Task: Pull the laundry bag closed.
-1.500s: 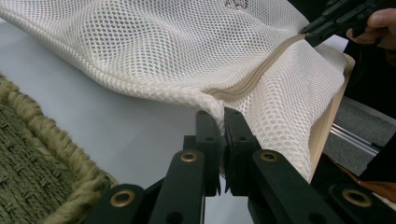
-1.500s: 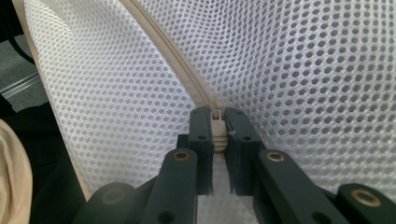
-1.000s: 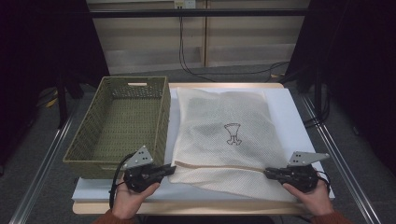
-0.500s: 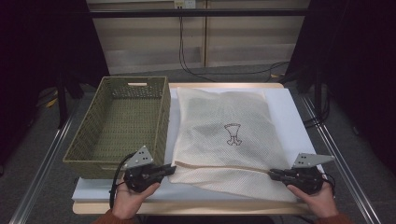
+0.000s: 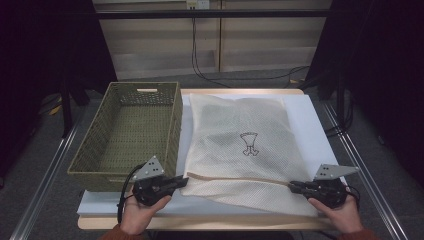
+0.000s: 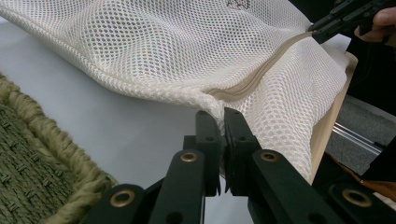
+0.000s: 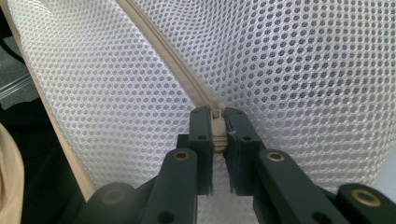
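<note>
A white mesh laundry bag (image 5: 240, 135) with a small printed logo lies flat on the white sheet. A beige zipper (image 5: 235, 179) runs along its near edge. My left gripper (image 5: 184, 178) is at the bag's near left corner. Its jaws are shut on the mesh corner (image 6: 223, 116) where the zipper (image 6: 261, 74) ends. At the zipper's right end, my right gripper (image 5: 291, 185) is shut on the beige zipper pull (image 7: 217, 133). The zipper tape (image 7: 163, 46) runs away from its jaws across the mesh (image 7: 303, 70). The right gripper (image 6: 315, 29) also appears far off in the left gripper view.
An empty olive woven basket (image 5: 175, 125) stands left of the bag, its near corner (image 6: 28, 154) close to my left gripper. The table's wooden edge (image 5: 200, 222) lies just in front of both hands. Metal rails run along both sides of the table, and cables hang behind it.
My right gripper has shifted slightly to the right along the bag's near edge, still closed on the zipper pull. The left gripper and the bag's corner have stayed in place.
</note>
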Available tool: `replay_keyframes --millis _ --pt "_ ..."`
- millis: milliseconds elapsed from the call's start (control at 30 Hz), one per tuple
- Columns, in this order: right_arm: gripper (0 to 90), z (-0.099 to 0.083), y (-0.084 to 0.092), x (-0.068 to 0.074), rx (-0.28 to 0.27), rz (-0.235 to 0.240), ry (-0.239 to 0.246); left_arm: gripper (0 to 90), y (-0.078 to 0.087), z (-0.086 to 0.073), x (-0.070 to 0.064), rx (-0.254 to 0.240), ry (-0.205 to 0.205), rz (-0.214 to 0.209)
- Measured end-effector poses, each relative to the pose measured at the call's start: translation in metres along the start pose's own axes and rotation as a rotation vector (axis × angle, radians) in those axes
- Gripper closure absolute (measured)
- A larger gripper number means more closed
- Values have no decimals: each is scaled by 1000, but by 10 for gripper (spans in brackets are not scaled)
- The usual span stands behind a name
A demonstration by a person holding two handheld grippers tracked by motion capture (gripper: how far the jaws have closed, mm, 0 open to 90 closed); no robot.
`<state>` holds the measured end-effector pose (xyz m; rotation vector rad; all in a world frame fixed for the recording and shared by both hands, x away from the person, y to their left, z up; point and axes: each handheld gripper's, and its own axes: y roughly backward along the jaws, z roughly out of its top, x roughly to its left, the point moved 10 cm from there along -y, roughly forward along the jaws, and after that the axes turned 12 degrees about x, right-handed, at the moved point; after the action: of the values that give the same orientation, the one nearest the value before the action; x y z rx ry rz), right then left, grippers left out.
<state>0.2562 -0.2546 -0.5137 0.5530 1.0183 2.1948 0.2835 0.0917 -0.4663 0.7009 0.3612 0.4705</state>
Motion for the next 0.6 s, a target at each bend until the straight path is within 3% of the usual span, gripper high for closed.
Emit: replay_keyframes --millis 433,600 --pt "827 -7 3 -9 15 -23 -22 865 -1 0 0 3 4 -1" --pt "827 -8 2 -9 21 -26 -9 865 0 -1 0 5 2 0"
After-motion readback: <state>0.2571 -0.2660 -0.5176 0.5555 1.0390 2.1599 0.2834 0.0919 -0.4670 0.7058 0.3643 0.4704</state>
